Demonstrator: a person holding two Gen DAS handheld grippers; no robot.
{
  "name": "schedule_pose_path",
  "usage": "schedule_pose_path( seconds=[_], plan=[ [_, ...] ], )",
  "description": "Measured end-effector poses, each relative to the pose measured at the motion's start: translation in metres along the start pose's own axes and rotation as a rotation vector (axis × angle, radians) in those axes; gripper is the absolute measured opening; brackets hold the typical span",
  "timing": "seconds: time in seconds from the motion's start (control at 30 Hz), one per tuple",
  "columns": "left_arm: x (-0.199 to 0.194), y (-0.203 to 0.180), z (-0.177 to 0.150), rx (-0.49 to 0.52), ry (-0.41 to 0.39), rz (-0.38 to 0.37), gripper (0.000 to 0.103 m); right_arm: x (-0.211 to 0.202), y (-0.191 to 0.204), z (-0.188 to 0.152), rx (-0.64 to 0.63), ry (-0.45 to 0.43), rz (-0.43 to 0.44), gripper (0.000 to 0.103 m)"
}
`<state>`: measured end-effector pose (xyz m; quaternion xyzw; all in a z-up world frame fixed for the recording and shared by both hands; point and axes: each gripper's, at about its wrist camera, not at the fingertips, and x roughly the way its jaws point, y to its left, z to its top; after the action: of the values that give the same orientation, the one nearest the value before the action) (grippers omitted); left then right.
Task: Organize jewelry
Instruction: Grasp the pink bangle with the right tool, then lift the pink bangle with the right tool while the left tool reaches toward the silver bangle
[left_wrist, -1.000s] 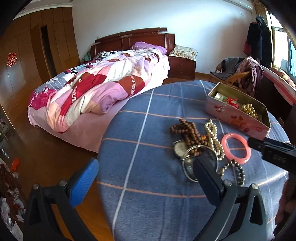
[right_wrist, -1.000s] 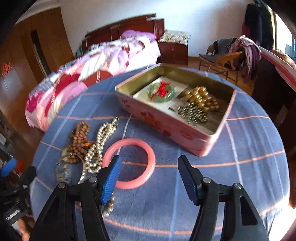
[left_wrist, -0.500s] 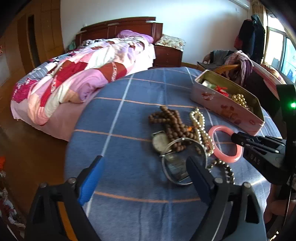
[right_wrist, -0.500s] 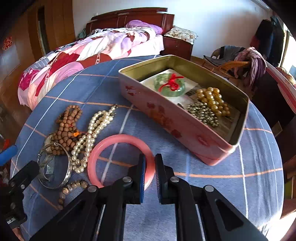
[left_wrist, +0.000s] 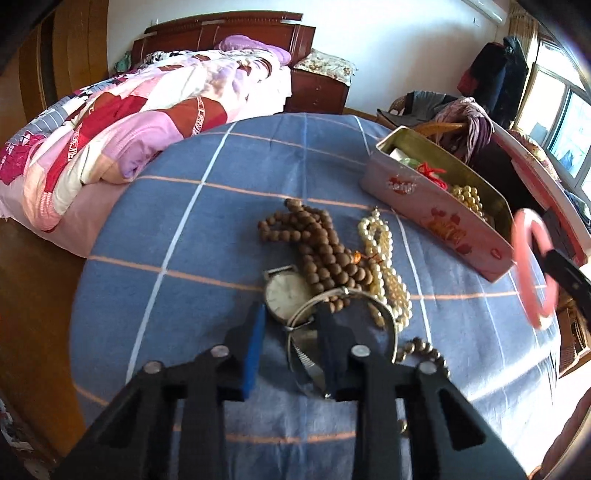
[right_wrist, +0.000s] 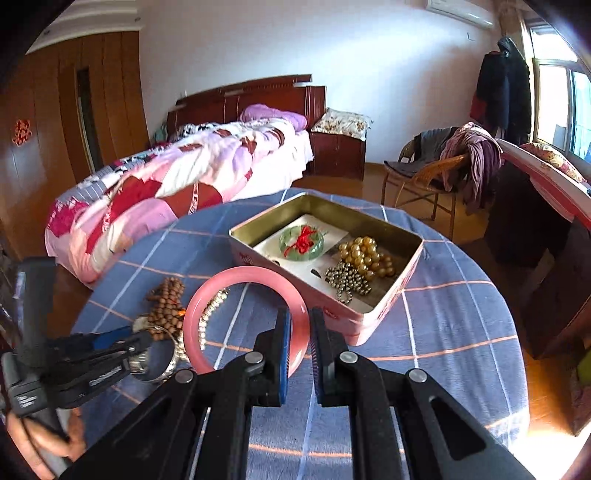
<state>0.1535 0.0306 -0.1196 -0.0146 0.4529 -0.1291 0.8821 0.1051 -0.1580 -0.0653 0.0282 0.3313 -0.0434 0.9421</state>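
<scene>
My right gripper (right_wrist: 298, 325) is shut on a pink bangle (right_wrist: 207, 295) and holds it in the air above the table, left of the open pink tin (right_wrist: 388, 310). The bangle also shows in the left wrist view (left_wrist: 532, 266). My left gripper (left_wrist: 291, 321) has closed partway around the rim of a silver bangle (left_wrist: 384, 314), beside a wristwatch (left_wrist: 286, 297). Brown wooden beads (left_wrist: 317, 243) and a pearl strand (left_wrist: 384, 258) lie just beyond. The tin holds a green bangle with a red tie (right_wrist: 301, 240), gold beads (right_wrist: 365, 254) and dark metal beads (right_wrist: 347, 280).
The round table has a blue checked cloth (left_wrist: 207, 229). A bed with a pink patchwork quilt (left_wrist: 122, 125) stands behind it to the left. A wicker chair with clothes (right_wrist: 443, 166) stands at the back right. A dark bead bracelet (left_wrist: 424, 349) lies near the front.
My right gripper has shut on the pink bangle and lifted it off the cloth. My left gripper has moved in over the silver bangle and its jaws have narrowed.
</scene>
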Motion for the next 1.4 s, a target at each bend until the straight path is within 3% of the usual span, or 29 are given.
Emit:
schedule_pose_path(
  seconds=[0.07, 0.13, 0.23, 0.53, 0.93, 0.97, 1.0, 1.03, 1.1, 1.17, 1.4],
  plan=[
    [-0.001, -0.002, 0.001, 0.008, -0.001, 0.002, 0.028, -0.006, 0.001, 0.000, 0.006, -0.008, 0.009, 0.009],
    [-0.005, -0.002, 0.000, 0.010, -0.022, -0.006, 0.015, -0.008, 0.000, 0.000, 0.013, -0.012, 0.016, 0.009],
    [-0.018, -0.003, 0.000, 0.023, -0.058, -0.041, 0.009, -0.012, -0.003, -0.001, 0.028, -0.019, 0.019, 0.009],
    [-0.057, -0.009, -0.002, 0.025, -0.179, -0.128, 0.009, -0.019, -0.014, -0.003, 0.066, -0.039, 0.008, 0.009],
    [-0.085, -0.012, 0.009, 0.103, -0.266, -0.148, 0.007, -0.019, -0.018, -0.006, 0.077, -0.034, 0.011, 0.009],
    [-0.085, -0.007, 0.009, 0.101, -0.256, -0.146, 0.009, -0.019, -0.019, -0.006, 0.076, -0.034, 0.013, 0.009],
    [-0.084, -0.004, 0.009, 0.097, -0.244, -0.141, 0.026, -0.019, -0.018, -0.006, 0.076, -0.035, 0.014, 0.009],
    [-0.083, 0.002, 0.007, 0.088, -0.231, -0.123, 0.060, -0.019, -0.019, -0.007, 0.076, -0.033, 0.017, 0.009],
    [-0.083, 0.012, -0.002, 0.068, -0.234, -0.082, 0.093, -0.016, -0.018, -0.007, 0.077, -0.028, 0.022, 0.009],
    [-0.083, 0.018, -0.011, 0.063, -0.230, -0.093, 0.094, -0.016, -0.018, -0.008, 0.078, -0.026, 0.023, 0.009],
    [-0.068, 0.000, -0.046, 0.139, -0.081, -0.112, 0.094, -0.017, -0.018, -0.009, 0.081, -0.022, 0.033, 0.009]
  ],
)
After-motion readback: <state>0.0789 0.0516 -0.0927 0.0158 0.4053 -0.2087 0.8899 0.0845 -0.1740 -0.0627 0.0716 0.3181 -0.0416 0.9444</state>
